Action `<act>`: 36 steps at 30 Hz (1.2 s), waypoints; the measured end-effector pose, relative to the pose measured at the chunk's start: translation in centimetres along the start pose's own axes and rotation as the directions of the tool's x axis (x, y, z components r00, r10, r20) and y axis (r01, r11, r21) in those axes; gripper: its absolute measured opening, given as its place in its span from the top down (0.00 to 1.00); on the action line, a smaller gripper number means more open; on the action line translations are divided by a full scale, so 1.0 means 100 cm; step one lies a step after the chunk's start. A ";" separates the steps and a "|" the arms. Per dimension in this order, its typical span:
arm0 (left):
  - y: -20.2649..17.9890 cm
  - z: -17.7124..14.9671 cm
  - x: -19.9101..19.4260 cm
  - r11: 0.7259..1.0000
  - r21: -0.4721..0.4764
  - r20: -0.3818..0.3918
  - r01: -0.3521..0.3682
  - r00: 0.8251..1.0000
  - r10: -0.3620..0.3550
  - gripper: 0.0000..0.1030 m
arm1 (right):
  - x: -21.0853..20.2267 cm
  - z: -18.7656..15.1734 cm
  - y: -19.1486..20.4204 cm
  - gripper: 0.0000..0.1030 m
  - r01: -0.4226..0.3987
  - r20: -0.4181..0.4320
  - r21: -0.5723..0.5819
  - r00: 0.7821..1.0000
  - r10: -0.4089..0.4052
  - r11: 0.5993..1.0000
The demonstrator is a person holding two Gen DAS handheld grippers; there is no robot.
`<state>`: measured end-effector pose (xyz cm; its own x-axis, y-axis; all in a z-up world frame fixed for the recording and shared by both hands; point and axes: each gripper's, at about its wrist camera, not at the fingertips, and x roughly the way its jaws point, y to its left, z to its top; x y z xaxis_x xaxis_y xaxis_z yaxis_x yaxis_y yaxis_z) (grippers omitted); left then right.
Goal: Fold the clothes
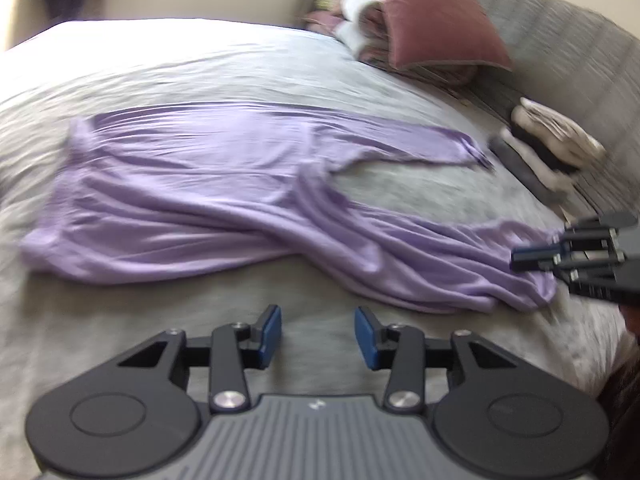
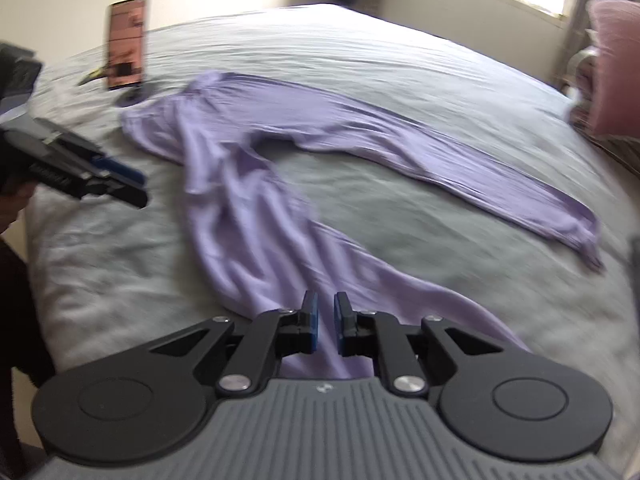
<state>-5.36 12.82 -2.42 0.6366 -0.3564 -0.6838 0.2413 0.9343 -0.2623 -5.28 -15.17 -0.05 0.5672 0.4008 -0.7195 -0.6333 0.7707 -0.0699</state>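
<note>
Lilac soft-knit trousers (image 1: 192,184) lie spread and rumpled across a pale grey bedsheet (image 1: 200,76) on a bed, waistband at one end and the two legs splayed apart, with bare sheet between them. Both views are blurred.

On the near side of the trousers, the left gripper (image 1: 316,332) hovers over bare sheet with its blue-padded jaws parted and nothing between them.

At the cuff end of the nearer trouser leg is the right gripper (image 2: 326,320), its jaws drawn close with only a narrow gap. Lilac cloth runs under and between them; whether the pads actually pinch it cannot be told.

A dusty-pink cushion (image 1: 432,16) leans against a grey padded headboard (image 1: 560,40), with folded laundry (image 1: 560,136) nearby. A phone (image 2: 127,42) stands upright on the sheet, just beyond the waistband.
</note>
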 end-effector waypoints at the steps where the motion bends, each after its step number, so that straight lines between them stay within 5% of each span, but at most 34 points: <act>1: 0.008 0.000 -0.003 0.999 -0.028 0.007 -0.015 1.000 0.016 0.58 | 0.004 0.004 0.007 0.87 -0.020 0.002 -0.016 1.000 0.020 1.000; 12: 0.083 -0.005 -0.025 0.922 -0.379 0.111 -0.071 0.986 0.122 0.55 | 0.037 0.039 0.059 0.87 -0.223 0.031 -0.110 0.973 0.228 0.969; 22: 0.103 0.002 -0.030 0.872 -0.471 0.173 -0.133 0.955 0.239 0.55 | 0.057 0.036 0.063 0.86 -0.213 -0.013 -0.122 0.977 0.213 0.969; 26: 0.111 0.003 -0.027 0.839 -0.529 0.177 -0.132 0.949 0.261 0.56 | 0.059 0.037 0.058 0.73 -0.202 -0.015 -0.118 0.979 0.202 0.972; 30: 0.116 0.005 -0.025 0.815 -0.560 0.170 -0.151 0.941 0.292 0.62 | 0.061 0.035 0.058 0.74 -0.195 -0.010 -0.132 0.981 0.195 0.972; 36: 0.118 0.008 -0.023 0.798 -0.555 0.143 -0.235 0.918 0.369 0.91 | 0.065 0.038 0.054 1.00 -0.132 0.008 -0.127 0.991 0.134 0.983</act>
<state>-3.38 24.69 -3.43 0.7783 0.0179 -0.6276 -0.3630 0.8285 -0.4264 -3.03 -6.56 -2.50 0.4815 0.5043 -0.7169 -0.7641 0.6421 -0.0616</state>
